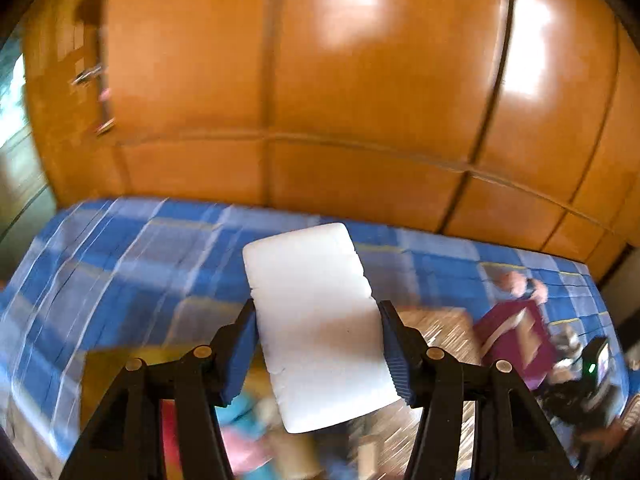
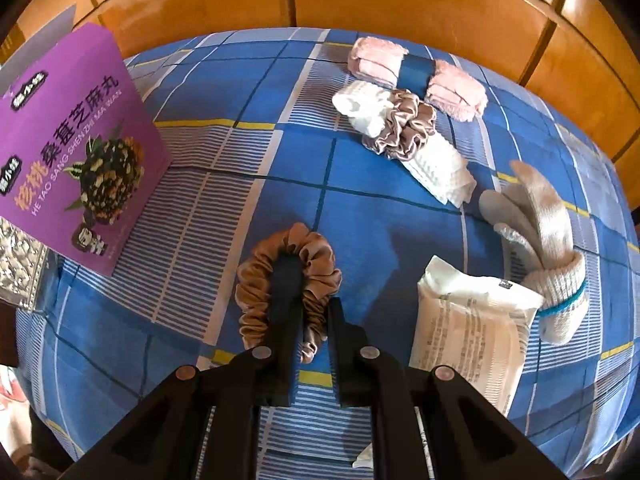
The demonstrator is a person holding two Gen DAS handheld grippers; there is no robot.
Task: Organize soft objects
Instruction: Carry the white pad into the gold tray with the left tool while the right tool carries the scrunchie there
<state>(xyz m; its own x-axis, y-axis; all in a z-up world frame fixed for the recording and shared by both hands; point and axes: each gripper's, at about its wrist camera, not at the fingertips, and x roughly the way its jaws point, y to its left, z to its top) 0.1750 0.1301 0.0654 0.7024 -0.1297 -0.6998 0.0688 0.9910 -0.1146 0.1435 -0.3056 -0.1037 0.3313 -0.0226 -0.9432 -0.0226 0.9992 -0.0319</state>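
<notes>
Soft objects lie scattered on a bed covered in a blue plaid sheet (image 2: 360, 216), with orange wooden cabinet doors (image 1: 320, 80) behind it. In the left wrist view the left gripper (image 1: 318, 322) has its jaws about half open and clamped on the sides of a white rectangular pad (image 1: 316, 320), lifted above the bed; the clutter below it is too blurred to name. In the right wrist view the right gripper (image 2: 314, 320) has its jaws nearly closed, pinching one side of a brown satin scrunchie (image 2: 288, 280) that lies on the sheet, its left finger passing through the ring. At 3 o'clock of that scrunchie sits a white tissue packet (image 2: 468, 328), touching a bundle of grey-white gloves (image 2: 548, 248) bound with a blue band. At 1 o'clock, well apart, a rolled white cloth (image 2: 424, 148) wears a beige scrunchie (image 2: 404, 128) around its middle, and just beyond it rests a pink fluffy towel (image 2: 416, 72) wrapped by a blue strap. At 10 o'clock a purple printed box (image 2: 80, 140) stands tilted at the bed's edge
</notes>
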